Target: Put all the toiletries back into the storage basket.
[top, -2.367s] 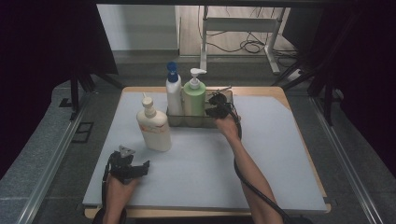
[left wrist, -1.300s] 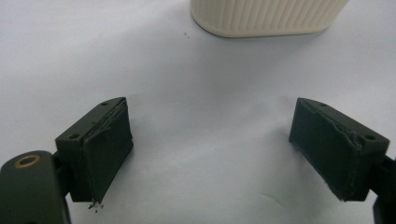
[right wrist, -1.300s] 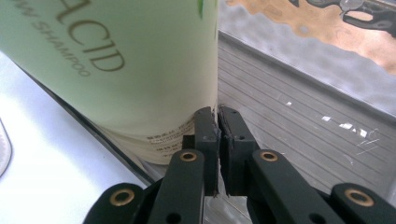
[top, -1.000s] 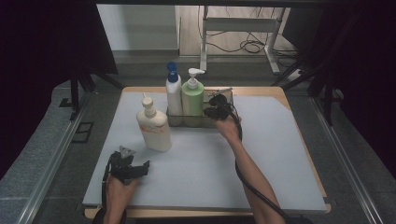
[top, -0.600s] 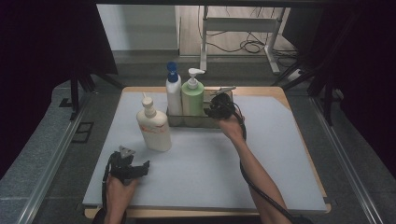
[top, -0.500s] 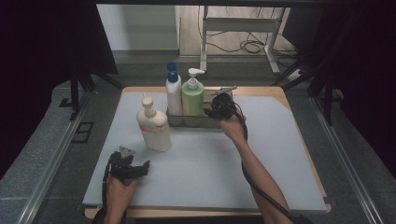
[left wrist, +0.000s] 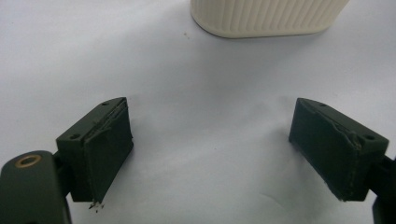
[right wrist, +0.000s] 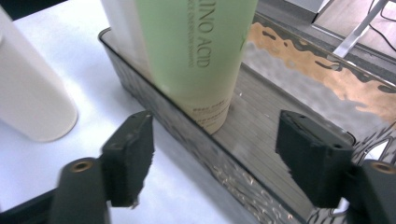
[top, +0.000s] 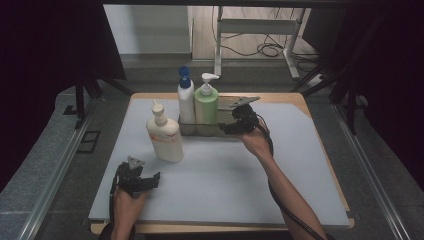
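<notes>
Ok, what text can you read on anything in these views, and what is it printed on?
"INO ACID": large dark letters on the green pump bottle standing in the clear ribbed plastic tray; the start is cut off.
Smaller lines beneath it and near the bottle's base: too blurred to read.

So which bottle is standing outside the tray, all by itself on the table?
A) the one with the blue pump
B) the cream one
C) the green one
B: the cream bottle stands on the white mat left of the tray, while the green bottle and the blue-pump bottle stand inside it.
</notes>
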A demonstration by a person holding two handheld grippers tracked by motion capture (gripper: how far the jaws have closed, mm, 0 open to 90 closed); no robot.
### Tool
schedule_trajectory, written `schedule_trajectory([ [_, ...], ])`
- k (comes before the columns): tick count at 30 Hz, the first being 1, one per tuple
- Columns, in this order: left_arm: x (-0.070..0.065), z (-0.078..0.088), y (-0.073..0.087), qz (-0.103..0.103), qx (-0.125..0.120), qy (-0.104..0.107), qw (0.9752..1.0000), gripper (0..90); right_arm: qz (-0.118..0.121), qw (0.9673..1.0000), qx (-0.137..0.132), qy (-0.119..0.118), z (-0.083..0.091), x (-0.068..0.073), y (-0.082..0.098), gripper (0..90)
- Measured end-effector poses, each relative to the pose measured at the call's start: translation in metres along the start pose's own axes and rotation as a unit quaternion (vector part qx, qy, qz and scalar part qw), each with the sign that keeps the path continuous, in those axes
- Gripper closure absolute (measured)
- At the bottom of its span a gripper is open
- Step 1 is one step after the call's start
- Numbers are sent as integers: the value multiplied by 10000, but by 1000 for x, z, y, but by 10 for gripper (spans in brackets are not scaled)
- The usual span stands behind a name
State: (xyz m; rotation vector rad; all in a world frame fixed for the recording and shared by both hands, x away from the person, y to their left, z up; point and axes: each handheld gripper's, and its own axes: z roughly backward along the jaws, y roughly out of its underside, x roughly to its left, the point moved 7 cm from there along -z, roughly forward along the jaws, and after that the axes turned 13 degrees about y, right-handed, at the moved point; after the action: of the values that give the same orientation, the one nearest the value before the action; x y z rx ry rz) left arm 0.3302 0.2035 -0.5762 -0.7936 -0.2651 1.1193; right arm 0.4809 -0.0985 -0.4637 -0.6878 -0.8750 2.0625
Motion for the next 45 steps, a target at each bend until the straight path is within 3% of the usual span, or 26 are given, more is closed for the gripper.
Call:
schedule_trajectory([
  [7, 0, 0, 0, -1, -3, -2, 10000, 127, -52, 10000, -22, -74, 10, 1, 9, 158],
  [22, 0, 0, 0, 1, -4, -8, 10000, 127, 77, 9999, -20, -92, 34, -2, 34, 18],
  [30, 0, 0, 0, 4, 3, -10, 10000, 128, 188, 9998, 22, -76, 47, -2, 50, 0],
  [41, 0, 0, 0, 5, 12, -13, 10000, 128, 359, 9992, 6, 155, 68, -6, 73, 0],
  [45, 0, 0, 0, -17, 10, -17, 10000, 129, 273, 9995, -15, 163, 75, -8, 83, 0],
])
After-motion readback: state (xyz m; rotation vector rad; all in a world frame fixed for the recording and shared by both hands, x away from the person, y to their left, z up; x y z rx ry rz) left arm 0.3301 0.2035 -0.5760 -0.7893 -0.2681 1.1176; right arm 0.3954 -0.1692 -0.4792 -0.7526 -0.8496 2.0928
